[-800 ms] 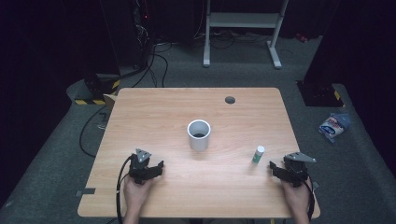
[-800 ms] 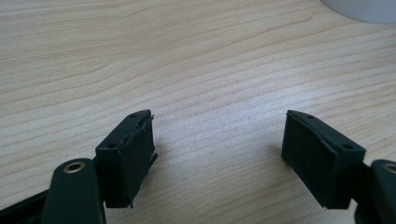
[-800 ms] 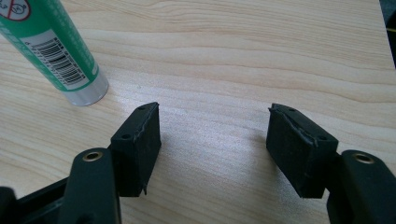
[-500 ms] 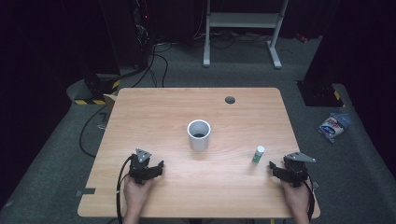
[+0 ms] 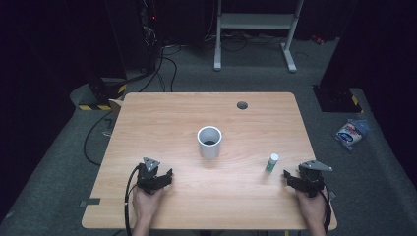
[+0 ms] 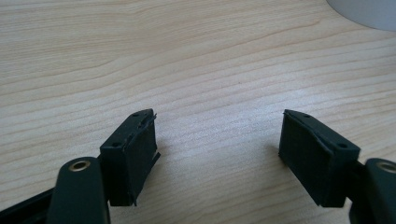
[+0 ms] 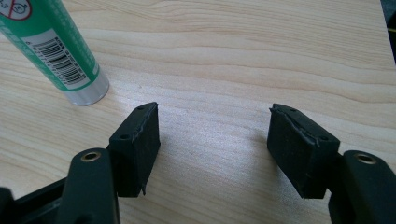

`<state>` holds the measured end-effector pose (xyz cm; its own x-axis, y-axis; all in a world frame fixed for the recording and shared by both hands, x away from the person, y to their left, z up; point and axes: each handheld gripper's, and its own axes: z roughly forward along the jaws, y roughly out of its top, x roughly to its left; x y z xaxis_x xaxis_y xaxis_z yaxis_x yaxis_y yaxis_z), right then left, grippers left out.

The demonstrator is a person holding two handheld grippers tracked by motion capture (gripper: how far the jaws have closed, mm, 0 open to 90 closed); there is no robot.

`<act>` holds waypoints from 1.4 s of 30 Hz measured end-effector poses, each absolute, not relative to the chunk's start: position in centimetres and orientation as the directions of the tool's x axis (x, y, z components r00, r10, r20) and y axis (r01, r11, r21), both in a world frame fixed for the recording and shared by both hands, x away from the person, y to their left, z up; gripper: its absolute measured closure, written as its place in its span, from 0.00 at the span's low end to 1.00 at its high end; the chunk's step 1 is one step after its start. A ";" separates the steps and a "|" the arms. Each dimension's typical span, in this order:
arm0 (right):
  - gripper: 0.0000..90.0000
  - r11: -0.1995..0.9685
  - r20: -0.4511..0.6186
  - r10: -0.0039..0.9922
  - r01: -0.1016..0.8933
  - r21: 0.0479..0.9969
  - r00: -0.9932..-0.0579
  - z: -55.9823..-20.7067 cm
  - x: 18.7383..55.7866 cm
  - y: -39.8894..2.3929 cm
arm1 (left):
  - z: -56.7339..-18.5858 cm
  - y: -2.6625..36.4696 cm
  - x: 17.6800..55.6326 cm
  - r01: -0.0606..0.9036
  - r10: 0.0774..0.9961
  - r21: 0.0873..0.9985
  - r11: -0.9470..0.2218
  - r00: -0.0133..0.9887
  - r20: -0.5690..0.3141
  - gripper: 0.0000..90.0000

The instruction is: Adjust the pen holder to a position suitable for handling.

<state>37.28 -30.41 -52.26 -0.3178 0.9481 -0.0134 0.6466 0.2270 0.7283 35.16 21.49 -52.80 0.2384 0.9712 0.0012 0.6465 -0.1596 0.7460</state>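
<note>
A white cup (image 5: 209, 141) stands upright near the middle of the wooden worktop (image 5: 162, 123). To its right and nearer, a small green tube with a white cap (image 5: 271, 162) stands upright. The left claw (image 5: 163, 176) rests at the near left, jaws apart, holding nothing. The right claw (image 5: 287, 177) rests at the near right, just beside the tube, jaws apart and empty.

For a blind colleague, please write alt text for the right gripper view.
The right gripper rests open on a light wooden table, nothing between its two black jaws. An upright green and white tube with a barcode stands beyond the left jaw, apart from it.
</note>
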 end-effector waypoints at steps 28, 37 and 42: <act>0.38 0.227 -0.013 0.948 0.647 0.728 -0.318 -52.3 37.3 -30.4 | -51.5 21.3 34.7 0.626 0.944 0.776 -0.078 0.296 -0.144 0.32; 0.38 0.227 -0.013 0.948 0.647 0.728 -0.318 -52.3 37.3 -30.4 | -50.4 19.9 35.9 0.620 0.920 0.772 -0.140 0.369 -0.130 0.33; 0.38 0.227 -0.013 0.948 0.647 0.728 -0.318 -52.3 37.3 -30.4 | -50.1 19.6 36.4 0.608 0.914 0.784 -0.124 0.377 -0.148 0.35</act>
<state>37.28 -30.42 -52.26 -0.3181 0.9480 -0.0134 0.6466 0.2273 0.7282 36.36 19.56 -50.06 0.3768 0.9145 -0.1475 0.6077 -0.1239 0.7845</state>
